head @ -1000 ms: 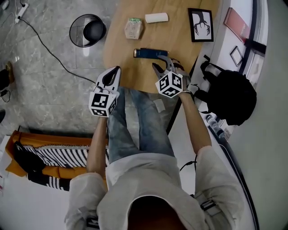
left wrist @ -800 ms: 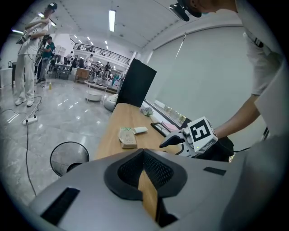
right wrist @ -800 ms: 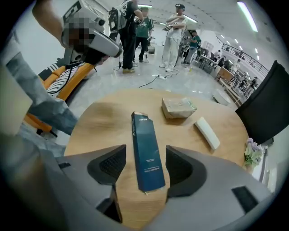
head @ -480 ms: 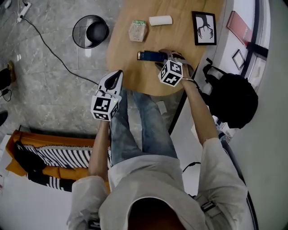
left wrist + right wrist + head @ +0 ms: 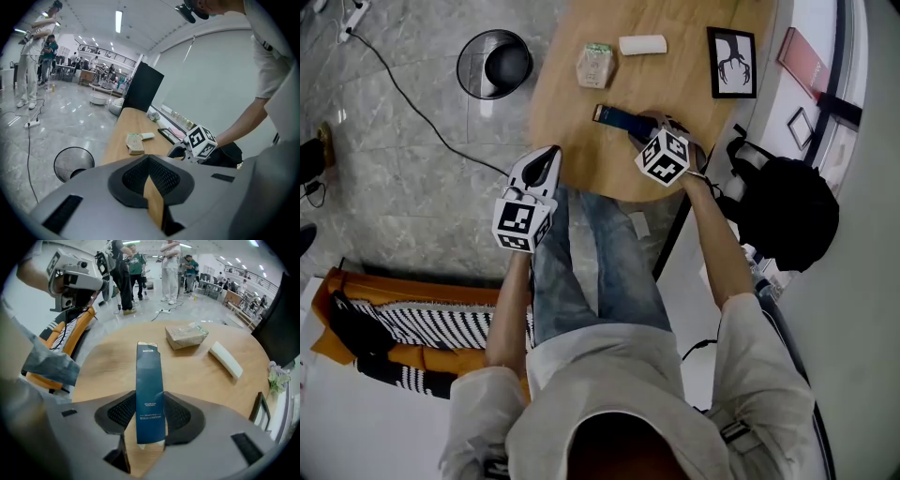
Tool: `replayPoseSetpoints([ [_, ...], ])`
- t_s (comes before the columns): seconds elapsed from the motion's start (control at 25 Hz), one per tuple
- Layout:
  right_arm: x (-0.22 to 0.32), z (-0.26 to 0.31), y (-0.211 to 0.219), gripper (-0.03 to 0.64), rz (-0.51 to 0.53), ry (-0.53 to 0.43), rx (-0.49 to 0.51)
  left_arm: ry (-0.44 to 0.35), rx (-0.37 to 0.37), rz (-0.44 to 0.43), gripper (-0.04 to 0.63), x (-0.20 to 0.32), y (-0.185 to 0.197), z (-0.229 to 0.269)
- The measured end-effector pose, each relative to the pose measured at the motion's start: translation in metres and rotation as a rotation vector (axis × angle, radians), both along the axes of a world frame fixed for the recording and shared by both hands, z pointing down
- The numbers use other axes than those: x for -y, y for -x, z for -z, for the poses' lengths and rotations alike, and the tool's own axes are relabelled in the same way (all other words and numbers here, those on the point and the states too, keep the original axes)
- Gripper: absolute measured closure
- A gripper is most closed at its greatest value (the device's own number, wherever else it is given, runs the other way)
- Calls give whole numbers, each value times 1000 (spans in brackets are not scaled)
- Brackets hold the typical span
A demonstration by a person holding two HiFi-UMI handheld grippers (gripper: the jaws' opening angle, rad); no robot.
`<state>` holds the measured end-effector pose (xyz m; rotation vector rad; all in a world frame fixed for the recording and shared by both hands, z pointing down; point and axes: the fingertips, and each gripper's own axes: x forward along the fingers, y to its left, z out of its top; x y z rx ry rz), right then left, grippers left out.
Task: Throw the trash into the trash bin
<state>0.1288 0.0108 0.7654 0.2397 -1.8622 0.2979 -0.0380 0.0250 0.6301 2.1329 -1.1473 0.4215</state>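
Observation:
A long dark blue box (image 5: 617, 116) (image 5: 149, 394) lies flat on the round wooden table (image 5: 567, 127). My right gripper (image 5: 652, 128) (image 5: 150, 417) points steeply down over its near end; the jaws are closing, and the pads (image 5: 123, 412) touch both long sides of the box. My left gripper (image 5: 546, 156) (image 5: 149, 158) hangs shut and empty off the table's near left edge, above the person's knees. The black wire trash bin (image 5: 495, 64) (image 5: 72, 164) stands on the floor to the left of the table.
A tan crumpled packet (image 5: 596, 65) (image 5: 186, 335) and a white roll (image 5: 642, 44) (image 5: 226, 360) lie farther back on the table. A framed picture (image 5: 732, 63) lies at the table's right. A black backpack (image 5: 787, 211) sits right of the table, and a cable (image 5: 403, 98) crosses the floor.
My right gripper has gone forward and down from the table's near edge onto the blue box, and its jaws now flank it. The left gripper has stayed put.

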Motion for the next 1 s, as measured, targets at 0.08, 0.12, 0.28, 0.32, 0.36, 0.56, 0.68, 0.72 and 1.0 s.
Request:
replayPoseSetpoints([
  [0.08, 0, 6, 1, 420, -71, -9, 29, -4, -1, 4, 577, 2, 2, 0],
  [0.12, 1, 10, 2, 420, -121, -12, 52, -5, -1, 8, 577, 3, 3, 1],
  [0.28, 10, 32, 9, 420, -362, -21, 169, -4, -1, 26, 577, 5, 11, 1],
  [0.32, 14, 36, 9, 420, -417, -31, 198, -4, -1, 32, 577, 5, 13, 1],
  [0.36, 17, 40, 9, 420, -471, -41, 226, -4, 0, 37, 577, 6, 16, 1],
  [0.56, 31, 63, 12, 420, -721, -53, 381, -5, 6, 72, 577, 9, 27, 0],
  [0.68, 37, 75, 11, 420, -870, -35, 471, -8, 8, 93, 577, 11, 34, 1],
  [0.72, 38, 77, 11, 420, -909, -28, 495, -9, 9, 103, 577, 11, 37, 2],
  [1.0, 46, 91, 38, 420, -888, -26, 533, -12, 12, 171, 577, 8, 66, 6],
])
